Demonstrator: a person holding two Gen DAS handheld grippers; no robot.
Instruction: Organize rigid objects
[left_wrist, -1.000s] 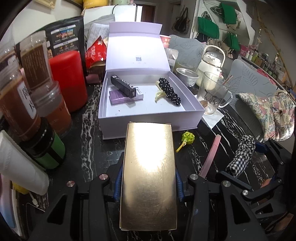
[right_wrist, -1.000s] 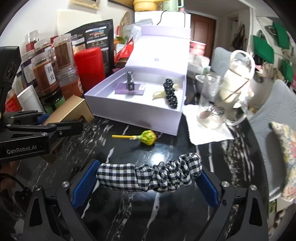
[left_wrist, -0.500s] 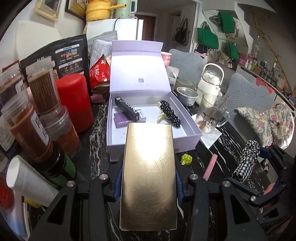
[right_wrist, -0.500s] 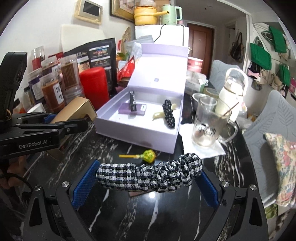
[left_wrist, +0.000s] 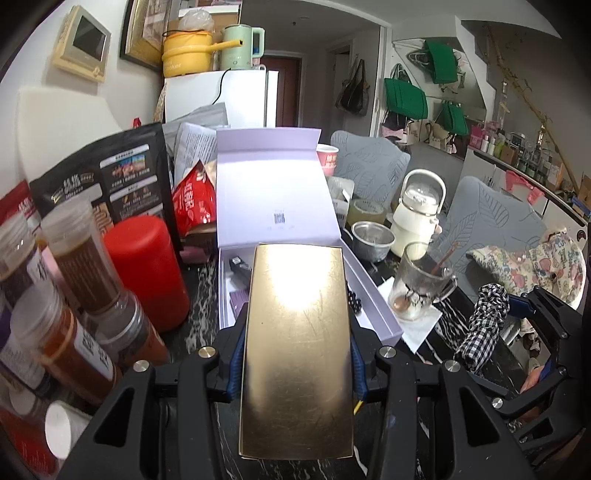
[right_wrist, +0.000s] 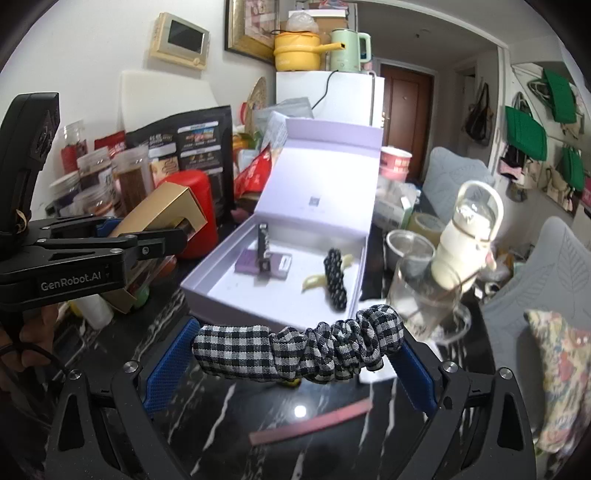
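- Left gripper (left_wrist: 295, 354): both pads clamp the long sides of a gold box (left_wrist: 297, 350), which is lifted off the table and juts forward past the fingertips.
- Ahead of those fingers: open lilac box (right_wrist: 207, 284), holding 1 black tube (right_wrist: 263, 248) and 1 dotted hair clip (right_wrist: 335, 277).
- Right gripper (right_wrist: 295, 356): checked scrunchie (right_wrist: 295, 352) stretched between its 2 blue pads, held clear of the marble table (right_wrist: 221, 424).

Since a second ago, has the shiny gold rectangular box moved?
Yes. The shiny gold rectangular box has risen with the left hand-held gripper, now overlapping the open lilac cardboard box.
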